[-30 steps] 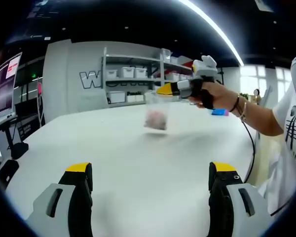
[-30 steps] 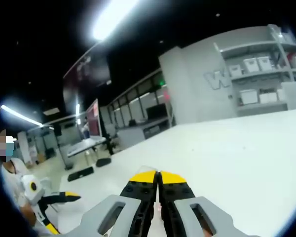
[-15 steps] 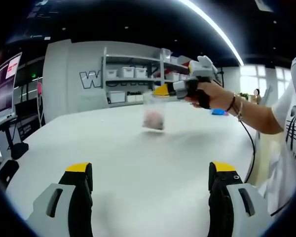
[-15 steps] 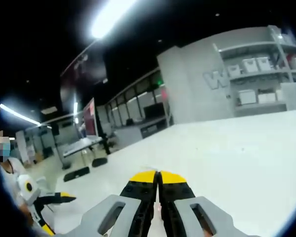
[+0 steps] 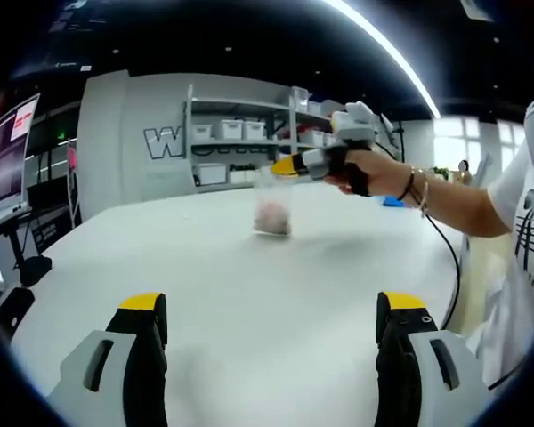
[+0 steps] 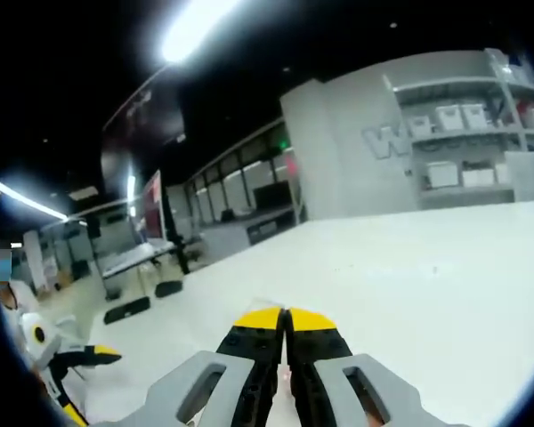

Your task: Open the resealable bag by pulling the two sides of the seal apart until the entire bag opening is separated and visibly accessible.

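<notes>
A clear resealable bag (image 5: 272, 200) with pinkish contents hangs above the white table (image 5: 249, 294) at mid distance in the left gripper view. The right gripper (image 5: 280, 165), held by a hand, is shut on the bag's top edge. My left gripper (image 5: 271, 313) stands wide open near the table's front, well short of the bag, with nothing between its yellow-tipped jaws. In the right gripper view the right gripper (image 6: 285, 317) has its jaws pressed together, a thin sliver of clear bag (image 6: 265, 305) showing at the tips. The left gripper (image 6: 80, 358) shows at the lower left there.
Shelves with white bins (image 5: 240, 142) line the grey back wall. A person in a white shirt (image 5: 525, 240) stands at the right, a cable (image 5: 454, 267) hanging from the arm. A small blue item (image 5: 393, 202) lies on the far table.
The right gripper and the hanging bag have shifted slightly left in the left gripper view. The left gripper has stayed open and still.
</notes>
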Action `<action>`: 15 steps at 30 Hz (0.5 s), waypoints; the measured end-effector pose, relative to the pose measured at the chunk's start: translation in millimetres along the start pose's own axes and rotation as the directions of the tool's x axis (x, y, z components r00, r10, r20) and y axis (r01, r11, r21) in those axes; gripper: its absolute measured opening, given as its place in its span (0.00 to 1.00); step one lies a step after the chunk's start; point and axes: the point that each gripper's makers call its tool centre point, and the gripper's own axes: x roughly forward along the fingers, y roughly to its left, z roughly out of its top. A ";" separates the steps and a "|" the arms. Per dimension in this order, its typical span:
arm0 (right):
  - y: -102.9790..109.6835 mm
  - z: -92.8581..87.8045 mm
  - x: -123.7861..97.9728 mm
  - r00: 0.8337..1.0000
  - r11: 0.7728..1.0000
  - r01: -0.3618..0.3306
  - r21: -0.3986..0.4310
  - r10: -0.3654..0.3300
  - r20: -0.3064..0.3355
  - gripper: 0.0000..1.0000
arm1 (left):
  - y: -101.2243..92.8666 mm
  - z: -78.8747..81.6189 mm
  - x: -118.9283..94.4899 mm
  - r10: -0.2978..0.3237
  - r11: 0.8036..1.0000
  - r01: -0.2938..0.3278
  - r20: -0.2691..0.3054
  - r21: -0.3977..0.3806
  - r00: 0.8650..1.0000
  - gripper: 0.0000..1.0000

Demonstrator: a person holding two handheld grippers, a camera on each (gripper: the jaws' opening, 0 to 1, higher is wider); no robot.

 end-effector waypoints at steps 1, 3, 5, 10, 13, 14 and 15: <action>-0.6 0.5 0.4 1.000 1.000 0.003 0.002 -0.003 0.001 0.00 | 0.2 0.1 0.0 0.000 1.000 0.000 0.000 0.000 1.000 0.96; -2.2 2.2 1.7 1.000 1.000 0.007 0.003 -0.007 0.002 0.00 | 0.9 0.3 0.0 0.002 1.000 -0.002 0.001 -0.001 1.000 0.96; -4.5 4.3 6.0 1.000 1.000 0.009 -0.001 -0.009 0.002 0.00 | 1.4 1.0 -0.1 0.002 1.000 -0.002 0.002 -0.001 1.000 0.96; -9.5 6.8 12.6 1.000 1.000 0.021 -0.005 -0.021 -0.004 0.00 | 2.6 2.0 0.3 0.003 1.000 -0.003 0.003 0.000 1.000 0.96; -11.3 8.4 15.3 1.000 1.000 0.027 -0.004 -0.027 -0.002 0.00 | 3.6 2.2 0.1 0.005 1.000 -0.005 0.003 0.000 1.000 0.96; -11.6 9.3 16.2 1.000 1.000 0.029 -0.005 -0.029 0.000 0.00 | 4.1 2.2 0.0 0.007 1.000 -0.007 0.003 0.000 1.000 0.96; -11.9 9.9 17.0 1.000 1.000 0.029 -0.005 -0.029 0.000 0.00 | 4.7 2.2 -0.2 0.008 1.000 -0.008 0.004 -0.001 1.000 0.96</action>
